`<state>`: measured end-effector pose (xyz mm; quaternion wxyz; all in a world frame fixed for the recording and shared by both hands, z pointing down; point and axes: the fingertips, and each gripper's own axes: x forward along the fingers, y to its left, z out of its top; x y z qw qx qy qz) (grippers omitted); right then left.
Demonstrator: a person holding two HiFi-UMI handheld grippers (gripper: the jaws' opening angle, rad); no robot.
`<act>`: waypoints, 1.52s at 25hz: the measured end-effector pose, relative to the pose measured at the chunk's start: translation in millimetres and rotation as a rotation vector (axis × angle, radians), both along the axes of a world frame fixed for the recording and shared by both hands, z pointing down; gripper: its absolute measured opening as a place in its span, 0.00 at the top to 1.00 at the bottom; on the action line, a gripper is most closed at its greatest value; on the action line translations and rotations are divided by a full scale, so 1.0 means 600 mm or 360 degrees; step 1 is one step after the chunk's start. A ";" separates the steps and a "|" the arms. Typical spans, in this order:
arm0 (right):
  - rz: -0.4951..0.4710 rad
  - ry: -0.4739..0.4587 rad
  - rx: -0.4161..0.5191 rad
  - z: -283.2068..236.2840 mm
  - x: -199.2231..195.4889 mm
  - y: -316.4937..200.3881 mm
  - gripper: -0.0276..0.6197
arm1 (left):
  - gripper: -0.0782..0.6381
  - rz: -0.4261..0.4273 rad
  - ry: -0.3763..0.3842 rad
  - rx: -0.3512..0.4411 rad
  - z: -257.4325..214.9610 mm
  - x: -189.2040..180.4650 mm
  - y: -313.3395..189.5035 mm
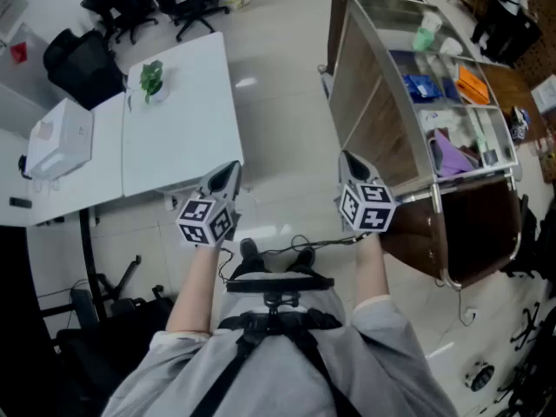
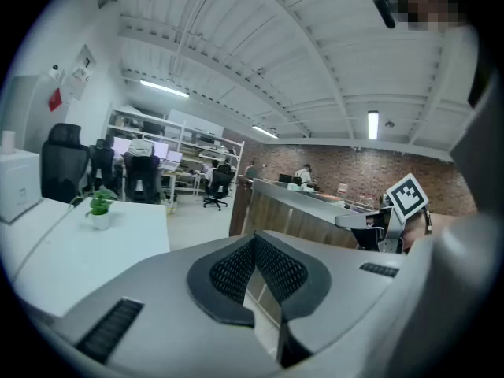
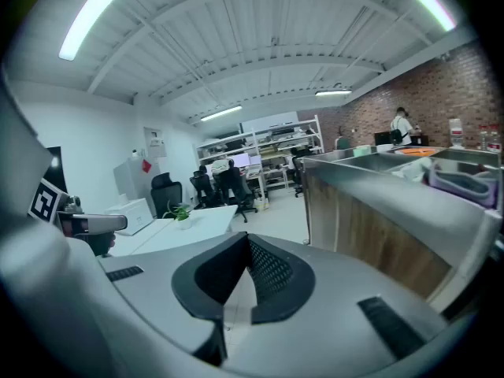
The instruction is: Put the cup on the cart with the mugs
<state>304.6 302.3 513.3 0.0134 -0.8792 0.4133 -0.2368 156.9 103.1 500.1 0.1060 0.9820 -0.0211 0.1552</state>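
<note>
I see no cup and no cart with mugs in any view. My left gripper [image 1: 226, 176] points forward over the floor near the corner of a white table [image 1: 182, 137]. Its jaws are shut with nothing between them, and in the left gripper view [image 2: 254, 246] the mesh pads meet at the tip. My right gripper [image 1: 350, 162] is level with it beside a wooden counter [image 1: 365, 102], also shut and empty [image 3: 246, 246]. Each gripper shows at the side of the other's view, the right one [image 2: 394, 215] and the left one [image 3: 87, 225].
A small potted plant [image 1: 152, 78] and a white box [image 1: 61, 142] stand on the table. The counter's steel top holds compartments with several coloured items [image 1: 452, 102]. Black office chairs [image 1: 130, 3] stand at the far end. A strip of pale floor [image 1: 278, 102] runs between table and counter.
</note>
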 end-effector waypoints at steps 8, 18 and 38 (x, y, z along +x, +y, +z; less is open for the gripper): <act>-0.0408 0.0048 -0.0008 -0.010 -0.103 -0.240 0.94 | 0.89 -0.0338 0.0017 0.0092 -0.013 -0.134 -0.164; -0.0841 0.0070 -0.0003 -0.018 -0.302 -0.551 0.94 | 0.89 -0.0806 0.0015 0.0149 -0.023 -0.379 -0.408; -0.1477 0.0148 0.0027 -0.037 -0.626 -0.930 0.94 | 0.89 -0.1434 0.0038 0.0151 -0.031 -0.722 -0.649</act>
